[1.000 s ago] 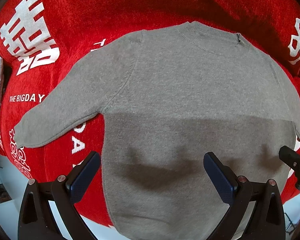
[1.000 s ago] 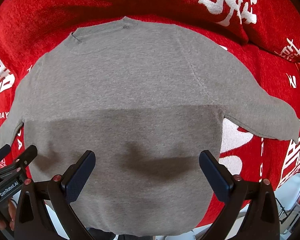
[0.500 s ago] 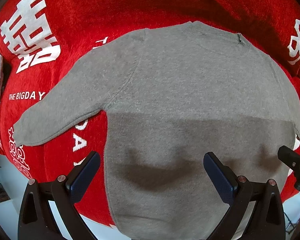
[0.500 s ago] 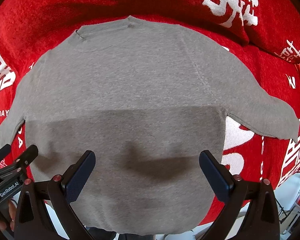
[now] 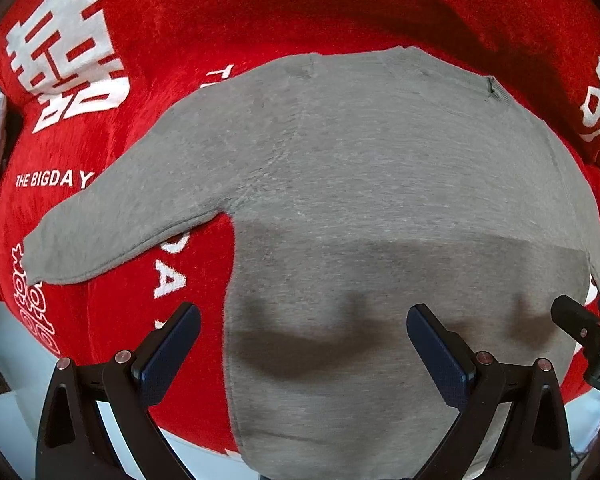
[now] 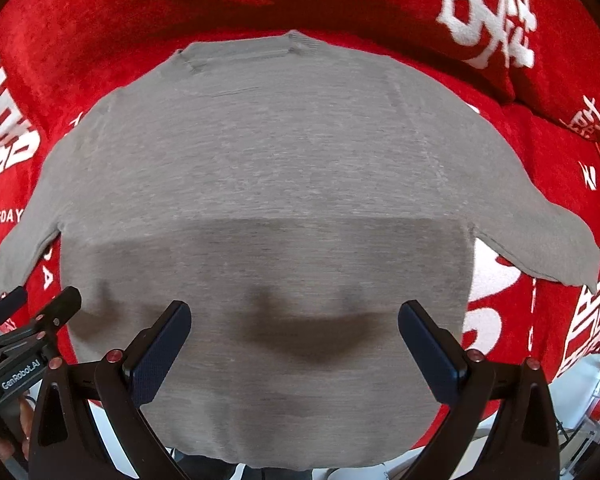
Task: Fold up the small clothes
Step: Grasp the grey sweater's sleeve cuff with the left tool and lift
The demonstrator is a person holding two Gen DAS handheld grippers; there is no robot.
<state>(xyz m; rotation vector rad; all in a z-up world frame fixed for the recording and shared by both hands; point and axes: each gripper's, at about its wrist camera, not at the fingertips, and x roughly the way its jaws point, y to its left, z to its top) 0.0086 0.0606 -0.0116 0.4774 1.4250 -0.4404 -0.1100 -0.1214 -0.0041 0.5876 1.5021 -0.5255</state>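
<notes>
A small grey knit sweater (image 5: 380,184) lies flat and face up on a red cloth, collar away from me, both sleeves spread out. It also shows in the right wrist view (image 6: 284,168). My left gripper (image 5: 304,340) is open and empty, hovering above the lower left part of the body near the hem. My right gripper (image 6: 294,336) is open and empty above the lower middle of the body. The left sleeve (image 5: 120,220) points left; the right sleeve (image 6: 540,236) points right. The hem hangs over the front edge.
The red plush cloth (image 5: 260,12) with white characters and "THE BIGDAY" lettering covers the surface and rises at the back. A red cushion (image 6: 500,20) sits at the back right. The right gripper shows at the left view's right edge (image 5: 580,328). White floor lies below the front edge.
Both grippers have moved forward and closer to the sweater, which now fills more of each view. Both stay open. The sweater has not moved.
</notes>
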